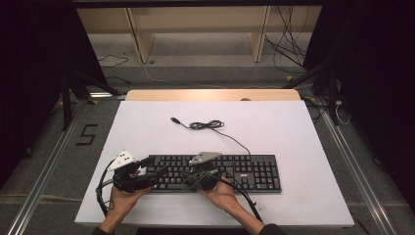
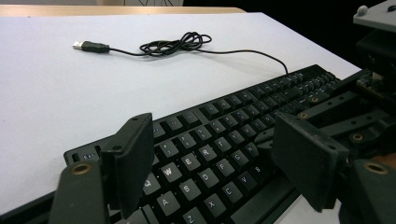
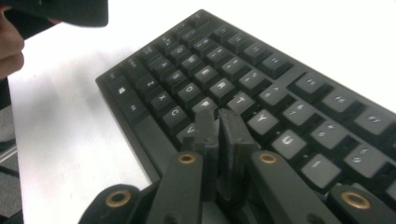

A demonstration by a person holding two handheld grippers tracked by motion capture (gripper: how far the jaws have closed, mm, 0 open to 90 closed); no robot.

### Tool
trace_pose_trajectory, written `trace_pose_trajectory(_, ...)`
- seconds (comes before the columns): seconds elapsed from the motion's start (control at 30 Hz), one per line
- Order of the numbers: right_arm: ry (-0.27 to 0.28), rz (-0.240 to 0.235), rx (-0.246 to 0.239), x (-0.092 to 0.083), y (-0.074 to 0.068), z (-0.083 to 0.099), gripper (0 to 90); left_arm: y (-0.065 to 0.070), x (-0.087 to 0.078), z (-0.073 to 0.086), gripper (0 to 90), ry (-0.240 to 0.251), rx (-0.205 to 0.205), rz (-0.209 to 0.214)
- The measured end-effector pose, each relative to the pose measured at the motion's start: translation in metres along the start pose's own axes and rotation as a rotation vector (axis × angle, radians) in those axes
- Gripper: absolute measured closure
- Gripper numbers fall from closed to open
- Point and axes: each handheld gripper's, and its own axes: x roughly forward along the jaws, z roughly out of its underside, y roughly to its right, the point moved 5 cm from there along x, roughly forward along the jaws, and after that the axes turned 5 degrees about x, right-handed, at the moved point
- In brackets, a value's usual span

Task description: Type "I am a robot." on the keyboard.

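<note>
A black keyboard (image 1: pixel 244 171) lies along the front of the white table (image 1: pixel 293 132). Its thin cable runs back to a loose coil (image 1: pixel 206 125) and ends in a USB plug (image 1: pixel 174 119). My left gripper (image 1: pixel 149 170) hovers at the keyboard's left end. In the left gripper view this left gripper (image 2: pixel 219 156) is open, its jaws wide apart over the letter keys (image 2: pixel 205 154). My right gripper (image 1: pixel 200 175) sits over the keyboard's middle. The right gripper (image 3: pixel 219 119) is shut with nothing in it, its tips just above the keys (image 3: pixel 243 100) near F and G.
A wooden strip (image 1: pixel 213 94) borders the table's far edge, with shelving and floor cables behind it. The person's left hand (image 3: pixel 9 46) shows at the top left of the right gripper view. The right gripper's body (image 2: pixel 373 93) stands close at the right of the left gripper view.
</note>
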Motion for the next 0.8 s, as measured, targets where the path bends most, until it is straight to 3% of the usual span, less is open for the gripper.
trace_pose_trajectory(0.33, 0.029, 0.001, 0.014, -0.011, 0.007, -0.004, 70.6, 0.001, 0.0, 0.0, 29.2, 0.0, 0.0, 0.001)
trace_pose_trajectory(0.43, 0.049, -0.001, 0.029, -0.018, 0.011, -0.007, 55.1, 0.001, 0.0, 0.0, 29.3, 0.001, 0.0, 0.001)
trace_pose_trajectory(0.8, 0.13, -0.006, 0.069, -0.049, 0.029, -0.014, 34.0, 0.001, 0.0, 0.0, 29.3, 0.001, 0.0, 0.001)
